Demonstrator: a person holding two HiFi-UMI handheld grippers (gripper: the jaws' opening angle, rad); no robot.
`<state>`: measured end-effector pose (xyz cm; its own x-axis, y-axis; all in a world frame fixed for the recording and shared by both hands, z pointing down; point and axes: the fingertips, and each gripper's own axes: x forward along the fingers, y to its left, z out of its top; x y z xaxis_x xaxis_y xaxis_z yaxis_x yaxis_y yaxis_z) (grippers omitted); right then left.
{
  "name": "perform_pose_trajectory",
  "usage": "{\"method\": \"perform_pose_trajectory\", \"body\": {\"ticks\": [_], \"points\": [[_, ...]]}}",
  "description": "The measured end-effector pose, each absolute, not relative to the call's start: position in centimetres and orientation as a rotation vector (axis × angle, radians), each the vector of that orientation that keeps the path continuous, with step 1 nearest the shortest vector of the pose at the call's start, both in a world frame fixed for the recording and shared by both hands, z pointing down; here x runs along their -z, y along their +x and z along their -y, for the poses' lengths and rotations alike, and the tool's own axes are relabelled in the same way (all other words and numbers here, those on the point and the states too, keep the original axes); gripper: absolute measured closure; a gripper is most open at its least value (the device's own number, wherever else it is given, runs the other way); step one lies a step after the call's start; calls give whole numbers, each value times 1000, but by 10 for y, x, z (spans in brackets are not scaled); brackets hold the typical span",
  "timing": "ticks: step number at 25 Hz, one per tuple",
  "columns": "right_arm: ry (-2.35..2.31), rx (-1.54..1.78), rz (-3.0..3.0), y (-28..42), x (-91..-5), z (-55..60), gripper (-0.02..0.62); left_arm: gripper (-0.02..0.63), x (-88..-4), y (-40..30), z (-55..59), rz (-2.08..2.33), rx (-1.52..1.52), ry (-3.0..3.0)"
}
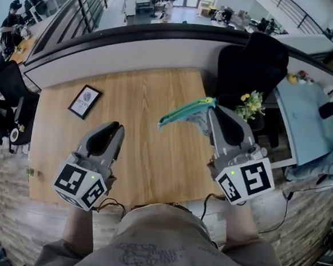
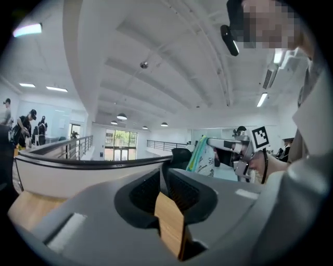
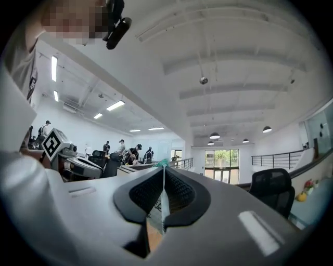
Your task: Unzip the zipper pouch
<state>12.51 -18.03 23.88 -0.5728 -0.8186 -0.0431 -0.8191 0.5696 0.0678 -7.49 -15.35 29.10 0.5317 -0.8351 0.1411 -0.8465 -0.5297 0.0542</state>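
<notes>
Right gripper (image 1: 212,109) is clamped on the zipper pouch (image 1: 185,111) — in its own view a thin edge of fabric runs straight up between the closed pads, so the grip looks to be on a seam or corner, not the body. The pouch is off the wooden table (image 1: 153,88), held in the air. It trails away from the right jaw tips toward the left gripper's side, teal edge uppermost. Left gripper (image 1: 115,130) sits lower and nearer the person, well apart from the pouch. Its jaws stand only a little apart with nothing in them; we see bare table through the gap. In the left gripper view the pouch shows ahead and to the right of its jaws, at the right gripper's tips. We judge the step in hand to be the reach: the left must go up and across to the teal edge and find the slider pull. We cannot make out the pull in any view, so locate it first. To do it well, widen the left jaws before arriving, come in along the zipper line rather than across it, and pinch only the tab. The right holds firm as the anchor. Risk — a thin edge grip may slip once the left tugs.
</notes>
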Motion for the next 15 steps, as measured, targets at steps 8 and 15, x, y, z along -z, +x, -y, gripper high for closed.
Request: {"method": "perform_pose_trajectory", "body": {"ticks": [8, 15], "points": [[-1458, -274, -2639, 141, -182, 165, 577, 567, -213, -114, 155, 1844, -57, 2711], [-1453, -298, -2632, 140, -181, 146, 578, 606, -208, -122, 143, 1976, -63, 2697]]}}
